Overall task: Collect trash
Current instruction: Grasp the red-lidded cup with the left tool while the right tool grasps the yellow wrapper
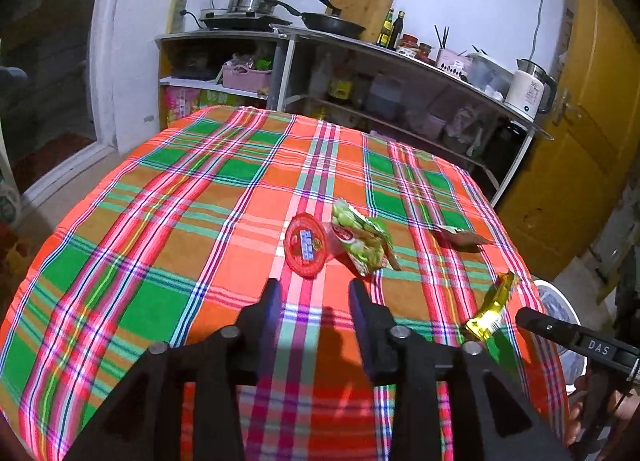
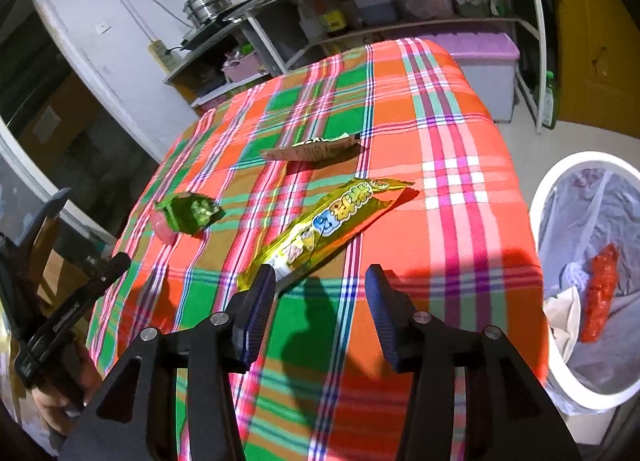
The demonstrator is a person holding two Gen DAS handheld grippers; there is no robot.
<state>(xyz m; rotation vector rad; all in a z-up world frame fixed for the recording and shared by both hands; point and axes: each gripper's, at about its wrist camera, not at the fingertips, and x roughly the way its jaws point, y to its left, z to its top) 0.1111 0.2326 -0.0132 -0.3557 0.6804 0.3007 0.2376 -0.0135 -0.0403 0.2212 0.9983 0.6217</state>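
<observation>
The left gripper (image 1: 314,289) fills the foreground of its own view, jaws apart with nothing but cloth between them, hanging over the near part of the plaid tablecloth (image 1: 172,197). The right gripper (image 2: 318,277) is likewise spread wide and empty, its left finger (image 2: 260,285) just at the near end of a long yellow wrapper (image 2: 324,221) that lies flat and diagonal on the cloth. Off the table's right edge stands a white bin (image 2: 560,373) lined with a pale bag, a red wrapper (image 2: 600,293) already inside it. Just ahead of the left gripper sit a red round lid (image 1: 305,244) and, touching its right side, a green snack packet (image 1: 362,237). Farther right on the cloth, apart from these, lies a brown torn wrapper (image 1: 460,237). A metal shelf (image 1: 400,57) with pots and a kettle runs along the wall behind.
</observation>
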